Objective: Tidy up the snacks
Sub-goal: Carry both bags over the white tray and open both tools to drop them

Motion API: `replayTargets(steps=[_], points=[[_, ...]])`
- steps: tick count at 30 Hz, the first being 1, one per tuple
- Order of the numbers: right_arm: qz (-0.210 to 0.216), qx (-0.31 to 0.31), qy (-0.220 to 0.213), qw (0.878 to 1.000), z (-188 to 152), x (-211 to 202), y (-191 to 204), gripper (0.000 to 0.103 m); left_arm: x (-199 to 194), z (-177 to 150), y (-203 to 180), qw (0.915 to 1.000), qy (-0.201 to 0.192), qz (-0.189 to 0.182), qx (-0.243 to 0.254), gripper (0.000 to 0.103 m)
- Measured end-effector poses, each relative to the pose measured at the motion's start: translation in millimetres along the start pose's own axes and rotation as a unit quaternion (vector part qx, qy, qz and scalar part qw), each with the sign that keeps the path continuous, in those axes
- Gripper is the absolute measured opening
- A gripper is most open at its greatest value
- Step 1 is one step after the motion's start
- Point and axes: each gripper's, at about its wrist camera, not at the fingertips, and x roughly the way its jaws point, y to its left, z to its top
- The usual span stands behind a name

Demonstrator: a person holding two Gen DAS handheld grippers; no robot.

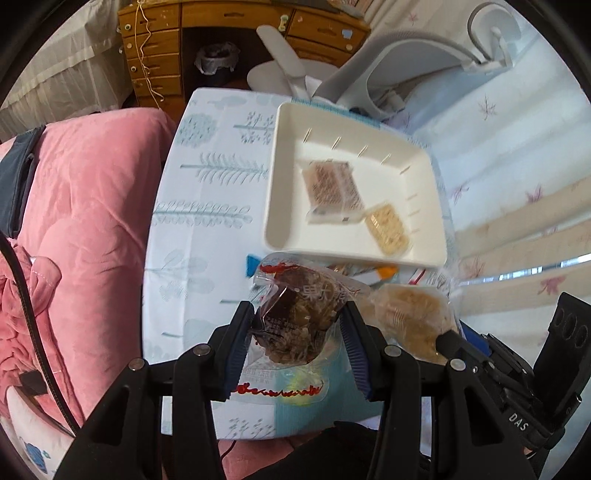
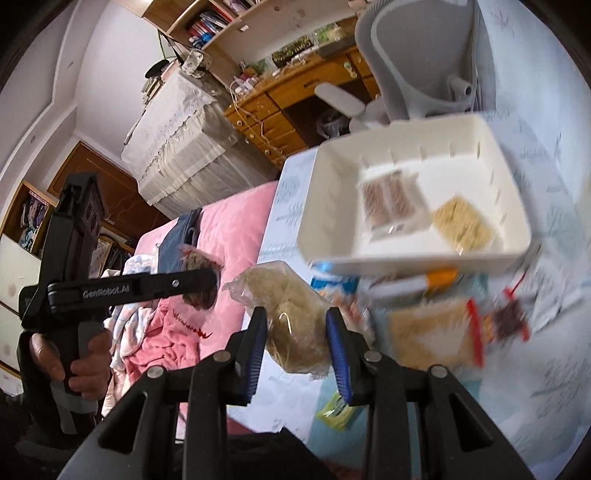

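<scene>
My left gripper (image 1: 297, 321) is shut on a clear packet with a dark brown snack (image 1: 295, 317), held above the table. Beside it on the right hangs a pale tan snack packet (image 1: 410, 317). In the right wrist view that tan packet (image 2: 295, 328) sits between the blue pads of my right gripper (image 2: 295, 325), which is shut on it. The left gripper (image 2: 201, 286) shows at left with its dark packet, a hand on its handle. A white tray (image 1: 280, 184) holds a brown packet (image 1: 332, 184) and a yellow packet (image 1: 388, 229); the same tray (image 2: 332, 236) is blurred.
Several loose snack packets (image 2: 461, 317) lie on the leaf-print tablecloth (image 1: 207, 192) in front of the tray. A pink quilt (image 1: 92, 206) lies left of the table. A grey chair (image 1: 388, 66) and a wooden desk (image 1: 221, 22) stand behind.
</scene>
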Motion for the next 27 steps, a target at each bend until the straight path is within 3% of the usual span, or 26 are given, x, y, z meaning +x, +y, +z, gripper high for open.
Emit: replayTargets(steps=[15, 21, 27], points=[[-0.049, -0.029, -0.067, 0.996, 56, -18, -66, 0.033, 37, 41, -72, 0.9976, -0.057, -0.038, 0.006, 0.047], [-0.054, -0.019, -0.105, 0.993, 70, -24, -91, 0.033, 66, 51, -80, 0.9975, -0.062, -0.035, 0.002, 0.047], [-0.061, -0.009, -0.114, 0.992, 78, -22, -107, 0.034, 83, 58, -80, 0.9977, -0.063, -0.024, -0.009, 0.049]])
